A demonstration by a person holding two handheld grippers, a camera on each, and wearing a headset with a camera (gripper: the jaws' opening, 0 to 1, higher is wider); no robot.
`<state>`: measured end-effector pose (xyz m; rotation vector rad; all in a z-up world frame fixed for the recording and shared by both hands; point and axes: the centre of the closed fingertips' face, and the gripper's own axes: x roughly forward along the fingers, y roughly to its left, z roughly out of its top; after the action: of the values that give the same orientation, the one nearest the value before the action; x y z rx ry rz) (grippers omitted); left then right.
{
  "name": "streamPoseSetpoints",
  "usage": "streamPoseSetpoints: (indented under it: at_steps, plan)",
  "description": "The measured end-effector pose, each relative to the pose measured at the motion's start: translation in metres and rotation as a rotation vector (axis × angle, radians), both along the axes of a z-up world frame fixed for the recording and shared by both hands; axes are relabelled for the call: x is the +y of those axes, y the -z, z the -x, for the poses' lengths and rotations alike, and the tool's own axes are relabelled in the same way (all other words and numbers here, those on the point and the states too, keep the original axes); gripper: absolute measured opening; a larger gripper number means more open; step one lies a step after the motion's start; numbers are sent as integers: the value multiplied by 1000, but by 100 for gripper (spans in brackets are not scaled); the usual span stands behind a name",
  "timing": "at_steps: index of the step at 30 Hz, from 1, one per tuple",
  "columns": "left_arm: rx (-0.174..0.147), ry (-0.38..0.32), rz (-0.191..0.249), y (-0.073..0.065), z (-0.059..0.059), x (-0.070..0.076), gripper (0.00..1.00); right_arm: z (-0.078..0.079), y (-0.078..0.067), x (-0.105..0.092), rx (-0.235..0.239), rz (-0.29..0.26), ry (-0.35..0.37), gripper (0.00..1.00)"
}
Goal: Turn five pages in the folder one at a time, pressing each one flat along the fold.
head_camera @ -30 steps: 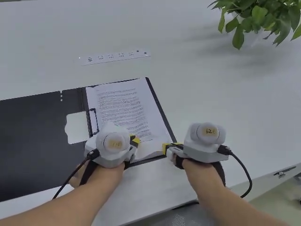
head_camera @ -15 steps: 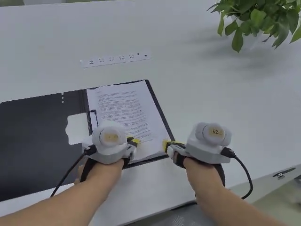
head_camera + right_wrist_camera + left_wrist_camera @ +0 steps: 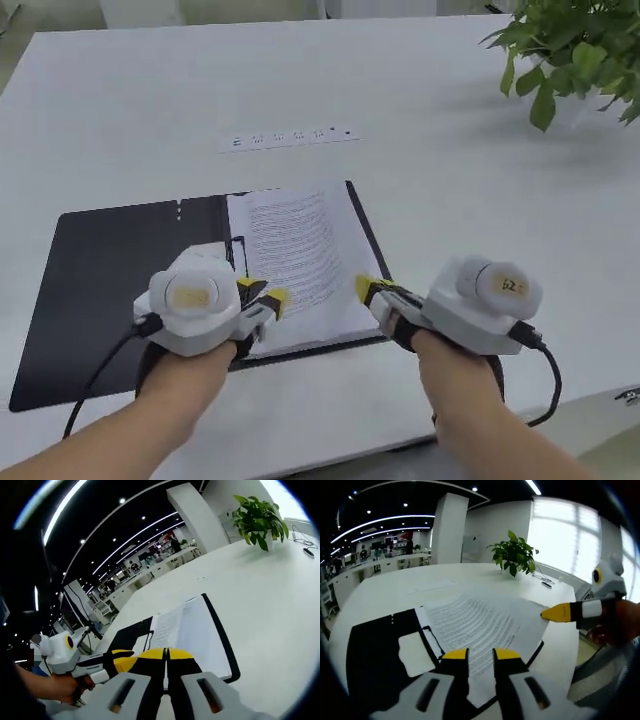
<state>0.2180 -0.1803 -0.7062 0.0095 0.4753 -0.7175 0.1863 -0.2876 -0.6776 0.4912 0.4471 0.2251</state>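
Observation:
The black folder [image 3: 120,280] lies open on the white table, with a stack of printed pages [image 3: 300,245] on its right half, held by a clip [image 3: 236,250] at the spine. My left gripper [image 3: 263,291] hovers over the pages' lower left part near the spine. In the left gripper view, the left gripper [image 3: 481,655] stands open by a narrow gap, the printed page [image 3: 475,622] beyond it. My right gripper [image 3: 368,290] is at the pages' lower right corner. Its yellow tips are pressed together in the right gripper view, the right gripper [image 3: 166,654] shut and holding nothing.
A white power strip [image 3: 290,137] lies on the table behind the folder. A potted plant [image 3: 575,50] stands at the far right. A white card [image 3: 415,652] sits on the folder's left cover. The table's near edge runs just under my hands.
The head camera has shifted, sliding the scene rightward. My left gripper has drawn back left toward the spine. The right gripper stays by the pages' lower right corner.

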Motion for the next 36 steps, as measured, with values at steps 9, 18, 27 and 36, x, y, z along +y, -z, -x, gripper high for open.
streamPoseSetpoints:
  at_steps: [9, 18, 27, 36]
  plan:
    - [-77, -97, 26, -34, -1, 61, 19, -3, -31, 45, -72, -18, -84, 0]
    - [-108, -169, 6, -41, 6, 113, 20, -4, -44, 104, -110, -5, -208, 0]
    - [-129, -204, -10, -44, 12, 145, 19, -8, -40, 156, -114, 38, -320, 0]
    - [-138, -258, -11, -49, 12, 181, 20, -13, -18, 197, -80, 98, -412, 0]
